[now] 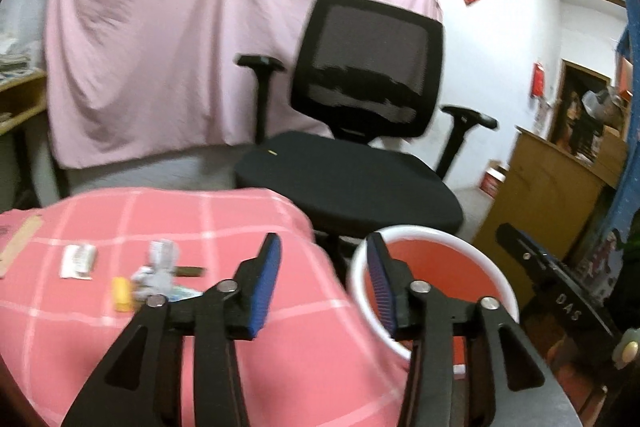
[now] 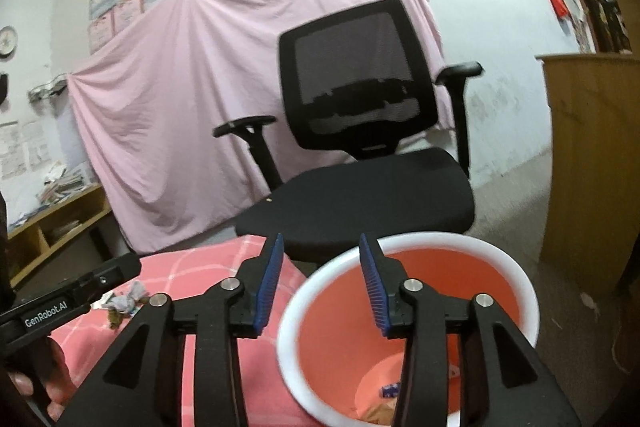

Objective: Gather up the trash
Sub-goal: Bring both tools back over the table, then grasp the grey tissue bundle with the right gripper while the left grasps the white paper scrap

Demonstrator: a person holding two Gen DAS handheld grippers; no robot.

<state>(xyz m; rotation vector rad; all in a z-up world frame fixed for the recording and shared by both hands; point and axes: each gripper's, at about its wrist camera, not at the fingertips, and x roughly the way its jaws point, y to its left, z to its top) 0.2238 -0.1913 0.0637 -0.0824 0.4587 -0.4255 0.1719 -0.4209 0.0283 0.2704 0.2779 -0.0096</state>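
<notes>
Trash lies on the pink checked tablecloth (image 1: 224, 227): a white wrapper (image 1: 78, 261), a yellow piece (image 1: 121, 293), crumpled paper (image 1: 158, 267) and a brown stick (image 1: 190, 271). My left gripper (image 1: 324, 283) is open and empty, between the cloth's edge and the orange bin (image 1: 432, 267) with a white rim. My right gripper (image 2: 320, 287) is open and empty too, hovering at the bin (image 2: 460, 279); its right finger is over the mouth. Scraps (image 2: 390, 391) lie at the bin's bottom. The left gripper's body (image 2: 80, 295), held by a hand (image 2: 52, 379), shows beside crumpled paper (image 2: 128, 297).
A black office chair (image 1: 360, 179) (image 2: 360, 203) stands just behind the table and the bin. A wooden cabinet (image 1: 548, 195) (image 2: 592, 147) is to the right. A pink sheet (image 1: 180, 47) hangs on the far wall, with a low shelf (image 2: 52, 227) at the left.
</notes>
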